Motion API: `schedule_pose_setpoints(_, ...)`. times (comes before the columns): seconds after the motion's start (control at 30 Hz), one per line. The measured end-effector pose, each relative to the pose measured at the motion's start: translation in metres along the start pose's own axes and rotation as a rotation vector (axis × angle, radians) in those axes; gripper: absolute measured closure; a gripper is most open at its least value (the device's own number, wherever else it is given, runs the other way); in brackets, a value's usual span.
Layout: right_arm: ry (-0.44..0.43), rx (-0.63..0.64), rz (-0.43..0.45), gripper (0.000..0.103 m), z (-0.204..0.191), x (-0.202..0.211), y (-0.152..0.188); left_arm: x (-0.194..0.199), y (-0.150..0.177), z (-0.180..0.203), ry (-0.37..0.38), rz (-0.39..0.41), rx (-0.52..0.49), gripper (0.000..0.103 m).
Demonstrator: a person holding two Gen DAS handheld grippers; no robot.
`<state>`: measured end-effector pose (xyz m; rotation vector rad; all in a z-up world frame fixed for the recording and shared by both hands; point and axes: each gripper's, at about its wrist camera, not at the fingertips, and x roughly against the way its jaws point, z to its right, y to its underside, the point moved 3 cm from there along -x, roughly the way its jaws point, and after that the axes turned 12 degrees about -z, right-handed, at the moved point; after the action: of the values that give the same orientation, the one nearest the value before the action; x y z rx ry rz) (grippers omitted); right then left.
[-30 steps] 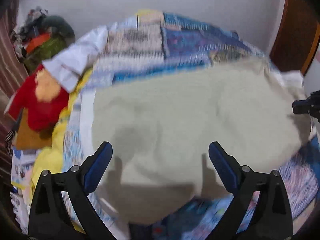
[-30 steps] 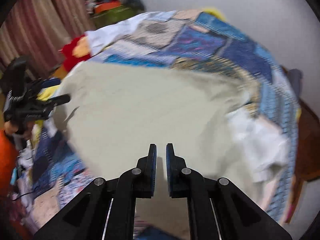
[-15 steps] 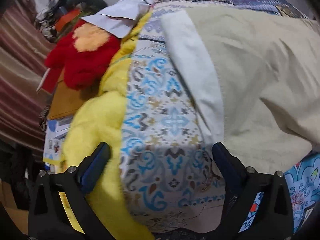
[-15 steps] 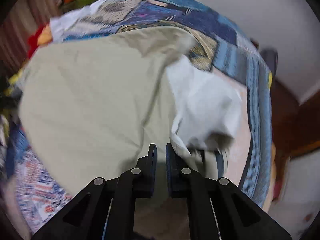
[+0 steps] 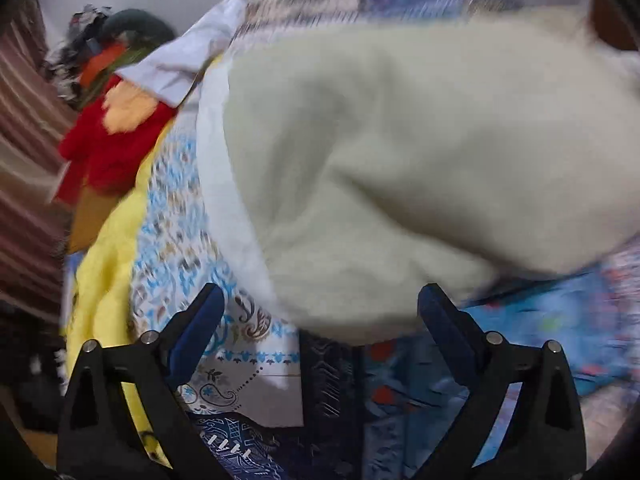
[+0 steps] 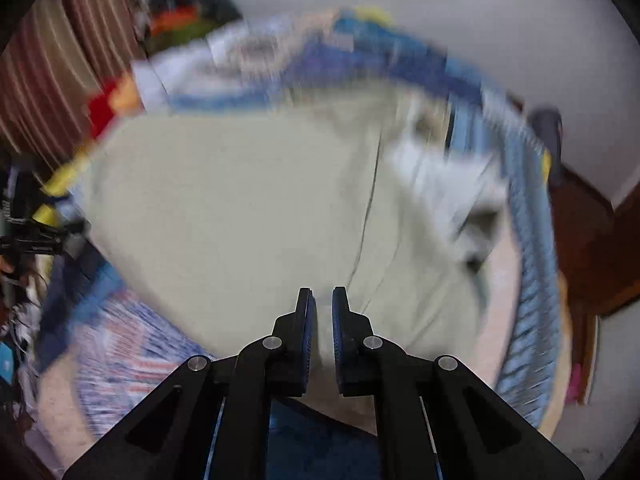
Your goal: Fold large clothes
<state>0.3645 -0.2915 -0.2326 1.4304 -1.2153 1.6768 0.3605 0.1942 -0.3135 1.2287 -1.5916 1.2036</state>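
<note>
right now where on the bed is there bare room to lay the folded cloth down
Free: the patterned bedspread strip between the beige garment and the yellow blanket, and the blue patch nearest the camera. Crowded: the far-left corner, with the red plush toy and clothes pile.

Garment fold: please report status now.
Left gripper open, empty, over garment edge. Right gripper shut, cloth between its fingers. Garment spread on bed. Nothing blocking.

Bed (image 5: 172,216) under blue patterned cover; beige garment (image 5: 380,152) spread on it, red plush (image 5: 108,136) and yellow cloth (image 5: 108,272) at edge.
</note>
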Motion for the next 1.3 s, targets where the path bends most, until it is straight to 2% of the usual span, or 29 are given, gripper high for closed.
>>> schedule_pose_setpoints(0.03, 0.024, 0.000, -0.046, 0.098, 0.002, -0.019, 0.002, -0.012, 0.000, -0.004, -0.025, -0.019, 0.030, 0.004)
schedule_pose_setpoints(0.1, -0.007, 0.001, -0.012, 0.099, 0.009, -0.025, 0.008, -0.016, 0.001, -0.009, -0.037, -0.006, 0.036, 0.004)
schedule_pose_setpoints(0.2, 0.038, -0.041, -0.020, 0.099, 0.026, -0.020, 0.014, -0.018, 0.002, -0.007, -0.232, 0.000, -0.016, 0.003)
schedule_pose_setpoints(0.27, 0.127, -0.029, -0.010, 0.099, 0.035, -0.019, 0.021, -0.018, 0.005, -0.011, -0.224, -0.005, 0.002, 0.003)
schedule_pose_setpoints(0.4, 0.136, -0.033, 0.005, 0.099, 0.047, -0.018, 0.032, -0.019, 0.006, -0.027, -0.242, -0.015, 0.068, 0.001)
schedule_pose_setpoints(0.5, 0.233, -0.025, 0.007, 0.099, 0.053, -0.018, 0.041, -0.015, 0.007, -0.035, -0.213, -0.025, 0.100, 0.002)
schedule_pose_setpoints(0.57, 0.223, -0.037, 0.007, 0.099, 0.057, -0.016, 0.046, -0.002, 0.011, -0.041, -0.130, -0.013, 0.138, 0.006)
schedule_pose_setpoints(0.6, 0.209, -0.057, 0.000, 0.098, 0.060, -0.015, 0.044, 0.008, 0.015, -0.046, -0.035, 0.002, 0.170, 0.006)
schedule_pose_setpoints(0.67, 0.164, -0.103, -0.011, 0.098, 0.063, -0.005, 0.045, 0.037, 0.028, -0.050, 0.216, 0.066, 0.261, 0.005)
schedule_pose_setpoints(0.7, 0.134, -0.114, -0.002, 0.098, 0.062, 0.001, 0.044, 0.046, 0.031, -0.050, 0.280, 0.089, 0.290, 0.005)
schedule_pose_setpoints(0.73, 0.108, -0.117, 0.011, 0.098, 0.061, 0.006, 0.044, 0.058, 0.036, -0.051, 0.386, 0.128, 0.344, 0.005)
schedule_pose_setpoints(0.8, 0.047, -0.113, 0.068, 0.098, 0.052, 0.025, 0.037, 0.066, 0.041, -0.044, 0.502, 0.143, 0.392, 0.003)
schedule_pose_setpoints(0.87, -0.003, -0.097, 0.120, 0.098, 0.038, 0.041, 0.026, 0.060, 0.042, -0.029, 0.645, 0.097, 0.436, 0.003)
schedule_pose_setpoints(0.9, -0.048, -0.088, 0.143, 0.098, 0.030, 0.046, 0.017, 0.049, 0.042, -0.019, 0.741, 0.051, 0.467, 0.003)
schedule_pose_setpoints(0.93, -0.098, -0.081, 0.154, 0.098, 0.021, 0.048, 0.007, 0.041, 0.040, -0.011, 0.799, 0.021, 0.491, 0.003)
schedule_pose_setpoints(1.0, -0.178, -0.071, 0.140, 0.098, 0.007, 0.044, -0.009, 0.020, 0.037, -0.001, 0.922, -0.031, 0.558, 0.003)
schedule_pose_setpoints(1.07, -0.219, -0.050, 0.094, 0.098, -0.007, 0.026, -0.024, 0.002, 0.035, 0.010, 1.049, -0.068, 0.651, 0.003)
schedule_pose_setpoints(1.13, -0.218, -0.040, 0.022, 0.098, -0.015, -0.001, -0.036, -0.006, 0.031, 0.014, 1.112, -0.061, 0.690, 0.003)
schedule_pose_setpoints(1.2, -0.229, -0.050, -0.037, 0.098, -0.016, -0.026, -0.041, -0.018, 0.016, 0.011, 1.139, -0.046, 0.726, 0.003)
schedule_pose_setpoints(1.3, -0.253, -0.033, -0.028, 0.098, -0.015, -0.030, -0.043, -0.031, 0.001, 0.006, 1.170, -0.022, 0.790, 0.003)
